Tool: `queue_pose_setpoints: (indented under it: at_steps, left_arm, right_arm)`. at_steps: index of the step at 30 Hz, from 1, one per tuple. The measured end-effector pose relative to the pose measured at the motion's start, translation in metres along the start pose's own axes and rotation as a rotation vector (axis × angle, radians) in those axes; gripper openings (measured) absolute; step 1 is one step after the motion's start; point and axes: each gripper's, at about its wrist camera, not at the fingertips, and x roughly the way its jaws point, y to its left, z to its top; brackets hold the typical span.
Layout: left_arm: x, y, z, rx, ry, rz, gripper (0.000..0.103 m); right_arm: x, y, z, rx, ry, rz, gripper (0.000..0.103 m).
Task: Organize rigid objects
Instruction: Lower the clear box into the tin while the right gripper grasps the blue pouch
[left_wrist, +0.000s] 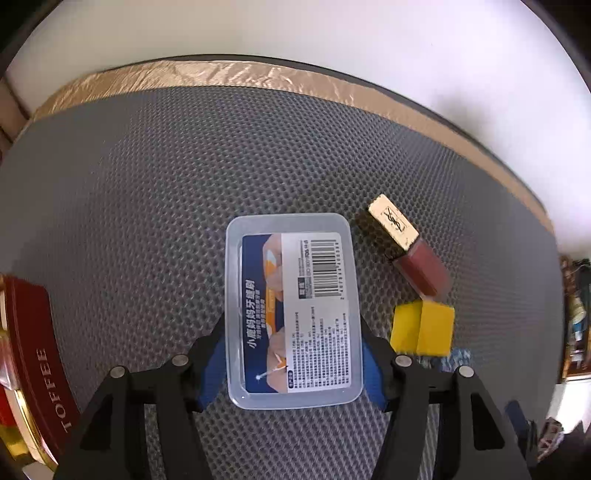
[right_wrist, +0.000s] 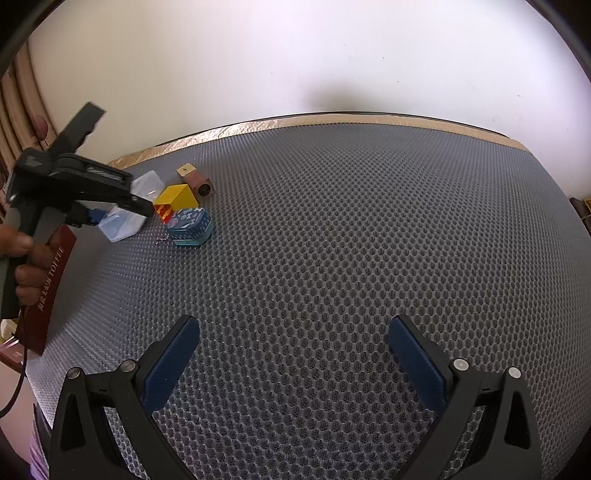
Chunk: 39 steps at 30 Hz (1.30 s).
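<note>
A clear plastic box (left_wrist: 291, 310) with a blue and white printed label lies flat on the grey honeycomb mat (left_wrist: 147, 203). My left gripper (left_wrist: 293, 332) points steeply down over it, and its blue pads (left_wrist: 214, 362) sit against the box's two long sides, shut on it. To the box's right lie a gold-capped lip gloss (left_wrist: 406, 247) and a yellow box (left_wrist: 423, 328). In the right wrist view the same clear plastic box (right_wrist: 122, 221) shows under the left tool, beside a blue patterned tin (right_wrist: 190, 223). My right gripper (right_wrist: 293, 325) hangs open over bare mat with nothing in it.
A dark red toffee tin (left_wrist: 37, 365) stands at the mat's left edge, close to the hand (right_wrist: 22, 254) that holds the left tool. A gold strip (left_wrist: 221, 74) borders the mat's far side, with a white wall behind. Clutter shows past the right edge (left_wrist: 576, 314).
</note>
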Motion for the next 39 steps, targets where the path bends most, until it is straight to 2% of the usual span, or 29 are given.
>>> queue_pose_setpoints:
  at_steps: [3,6,8,11,14,18,20,24,28,29,31,33,39]
  left_arm:
    - [-0.012,0.008,-0.015,-0.002,-0.035,-0.037,0.062]
    - [-0.030,0.016,-0.042,0.000,-0.055,-0.121,0.062]
    - [-0.042,0.018,-0.068,0.032,-0.090,-0.137,0.062]
    - [-0.060,0.017,-0.096,0.062,-0.123,-0.172,0.062]
    - [-0.078,0.025,-0.114,0.052,-0.135,-0.211,0.062]
    - [-0.097,0.045,-0.127,0.017,-0.165,-0.235,0.062]
    - [-0.107,0.064,-0.143,0.011,-0.188,-0.230,0.062]
    - [-0.126,0.089,-0.152,-0.037,-0.226,-0.230,0.062]
    - [-0.152,0.106,-0.179,-0.064,-0.258,-0.209,0.062]
    - [-0.166,0.122,-0.187,-0.068,-0.264,-0.205,0.062]
    - [-0.171,0.143,-0.193,-0.090,-0.275,-0.193,0.062]
    - [-0.186,0.168,-0.205,-0.133,-0.288,-0.188,0.062]
    - [-0.208,0.221,-0.231,-0.252,-0.324,-0.105,0.063]
  right_arm:
    - [0.003,0.001,0.001,-0.002,0.005,-0.003,0.102]
    - [0.002,0.002,0.001,-0.005,-0.011,0.006,0.102]
    - [-0.002,0.006,0.001,-0.030,-0.027,0.041,0.102]
    - [0.001,0.023,0.006,-0.105,-0.005,0.097,0.101]
    - [0.008,0.039,0.020,-0.105,0.004,0.164,0.099]
    - [0.028,0.056,0.042,-0.072,0.021,0.155,0.095]
    - [0.036,0.065,0.050,-0.051,0.028,0.157,0.090]
    - [0.050,0.078,0.056,-0.051,0.045,0.116,0.065]
    - [0.061,0.084,0.059,-0.035,0.033,0.073,0.065]
    - [0.063,0.086,0.060,-0.037,0.032,0.066,0.064]
    - [0.069,0.090,0.062,-0.054,0.039,0.032,0.056]
    - [0.070,0.092,0.062,-0.068,0.037,0.027,0.040]
    - [0.058,0.094,0.047,-0.092,0.012,0.035,0.039]
